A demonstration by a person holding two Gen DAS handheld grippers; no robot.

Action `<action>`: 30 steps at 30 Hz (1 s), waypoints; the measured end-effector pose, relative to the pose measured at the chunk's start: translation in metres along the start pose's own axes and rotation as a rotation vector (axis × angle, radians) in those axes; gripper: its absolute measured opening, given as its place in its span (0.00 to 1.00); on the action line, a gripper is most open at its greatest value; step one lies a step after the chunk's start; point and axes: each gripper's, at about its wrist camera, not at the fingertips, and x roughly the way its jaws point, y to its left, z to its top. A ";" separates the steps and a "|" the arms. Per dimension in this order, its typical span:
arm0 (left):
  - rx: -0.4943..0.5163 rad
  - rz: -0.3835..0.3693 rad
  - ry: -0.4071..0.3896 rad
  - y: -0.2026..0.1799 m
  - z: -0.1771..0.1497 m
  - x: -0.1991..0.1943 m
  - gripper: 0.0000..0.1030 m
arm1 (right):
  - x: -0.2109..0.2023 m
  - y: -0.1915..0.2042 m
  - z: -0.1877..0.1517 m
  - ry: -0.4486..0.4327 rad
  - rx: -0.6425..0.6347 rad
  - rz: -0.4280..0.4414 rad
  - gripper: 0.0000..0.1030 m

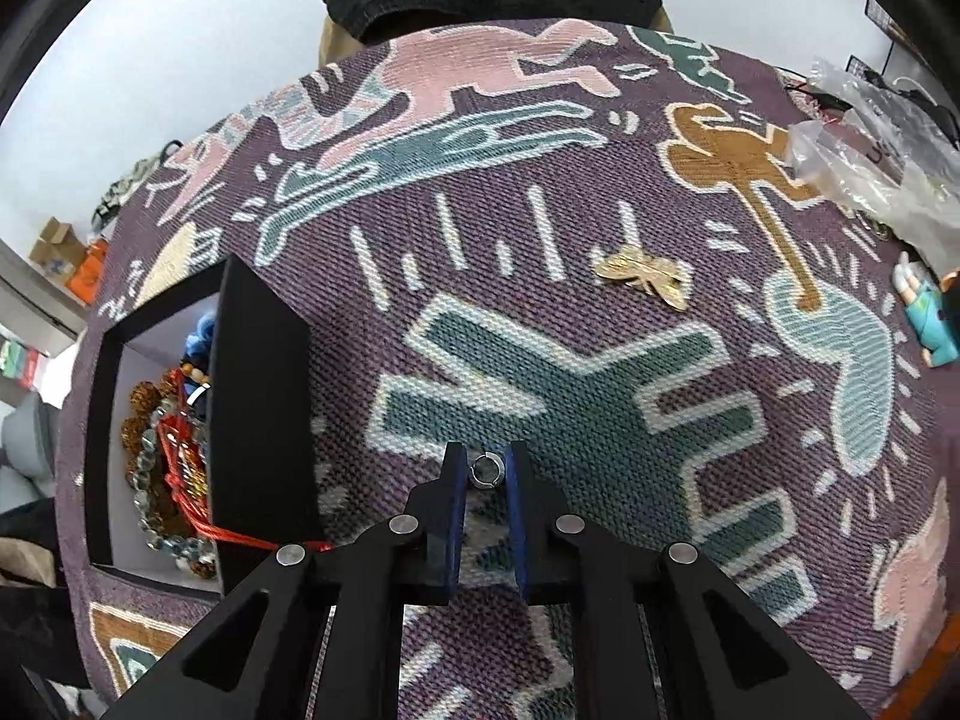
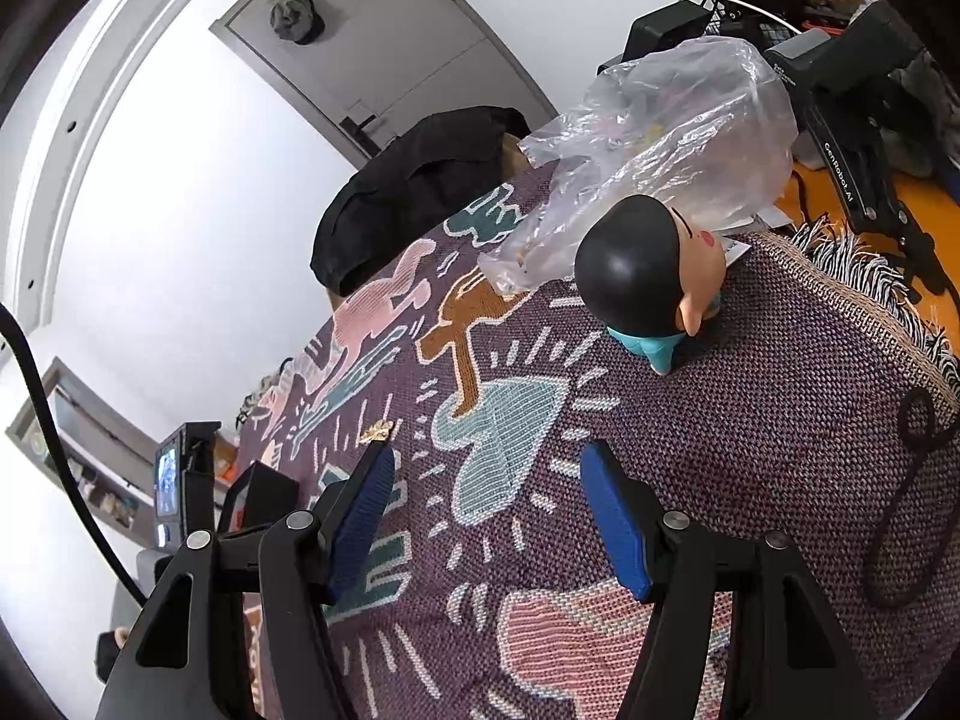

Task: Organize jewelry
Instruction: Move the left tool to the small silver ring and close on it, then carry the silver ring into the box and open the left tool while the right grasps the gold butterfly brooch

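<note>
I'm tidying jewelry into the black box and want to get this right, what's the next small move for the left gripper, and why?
Probably lift the left gripper slightly and carry it left toward the black box. Its blue fingers look closed on the small silver ring, and the box beside it already holds beaded jewelry. The right gripper is open and holds nothing.

black box (image 1: 258, 408) wall hides beads (image 1: 162, 480), plastic bag (image 1: 882, 162) cropped
</note>
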 end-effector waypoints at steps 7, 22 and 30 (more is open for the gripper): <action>0.000 -0.051 -0.021 0.001 -0.002 -0.003 0.13 | 0.008 0.009 -0.003 0.020 -0.020 0.001 0.63; -0.032 -0.179 -0.177 0.041 0.007 -0.046 0.13 | 0.069 0.064 -0.001 0.145 -0.123 -0.038 0.63; -0.090 -0.211 -0.242 0.088 0.011 -0.063 0.13 | 0.113 0.099 0.004 0.240 -0.138 -0.053 0.63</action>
